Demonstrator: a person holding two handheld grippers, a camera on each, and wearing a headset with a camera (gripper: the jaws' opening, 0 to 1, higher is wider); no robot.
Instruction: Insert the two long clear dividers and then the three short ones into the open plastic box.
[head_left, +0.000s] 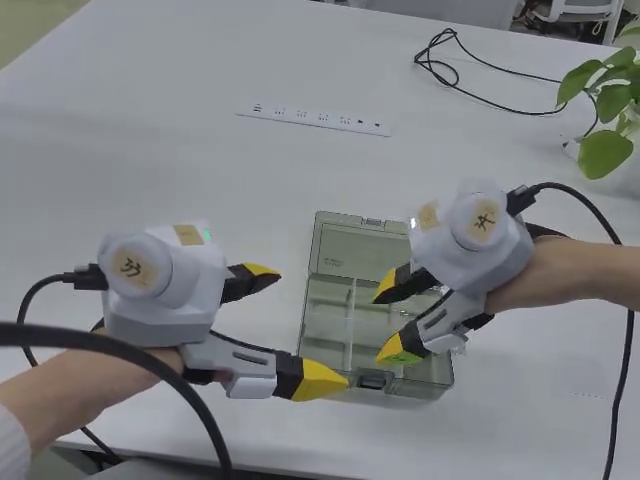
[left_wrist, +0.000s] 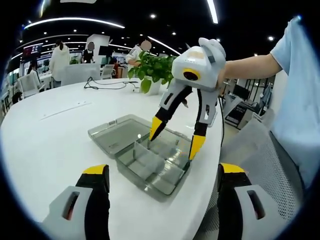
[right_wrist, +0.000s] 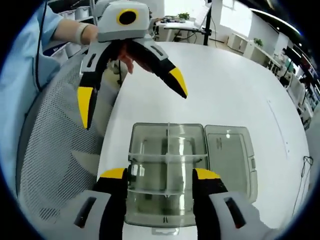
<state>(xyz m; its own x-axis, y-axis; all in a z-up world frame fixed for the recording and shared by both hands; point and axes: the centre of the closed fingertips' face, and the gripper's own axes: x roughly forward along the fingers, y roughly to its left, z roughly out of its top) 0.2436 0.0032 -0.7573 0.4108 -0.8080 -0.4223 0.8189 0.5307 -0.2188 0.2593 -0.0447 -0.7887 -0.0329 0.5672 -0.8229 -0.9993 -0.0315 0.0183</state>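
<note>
The open clear plastic box (head_left: 345, 352) sits near the table's front edge, its lid (head_left: 350, 243) folded back flat on the far side. Clear dividers (right_wrist: 167, 157) stand inside it: one lengthwise, with cross pieces splitting the tray into compartments. My left gripper (head_left: 291, 325) hovers open just left of the box, nothing between its yellow tips. My right gripper (head_left: 390, 320) is open over the box's right half, tips pointing down into it, also empty. In the left gripper view the box (left_wrist: 145, 162) lies ahead with the right gripper (left_wrist: 176, 135) above it. The left gripper (right_wrist: 131, 91) faces the right gripper view's camera.
A white power strip (head_left: 315, 117) lies further back on the white table (head_left: 150, 150). A black cable (head_left: 470, 70) and a green plant (head_left: 603, 100) are at the far right. A mesh chair (right_wrist: 60, 150) stands by the table edge. People stand far off (left_wrist: 60, 57).
</note>
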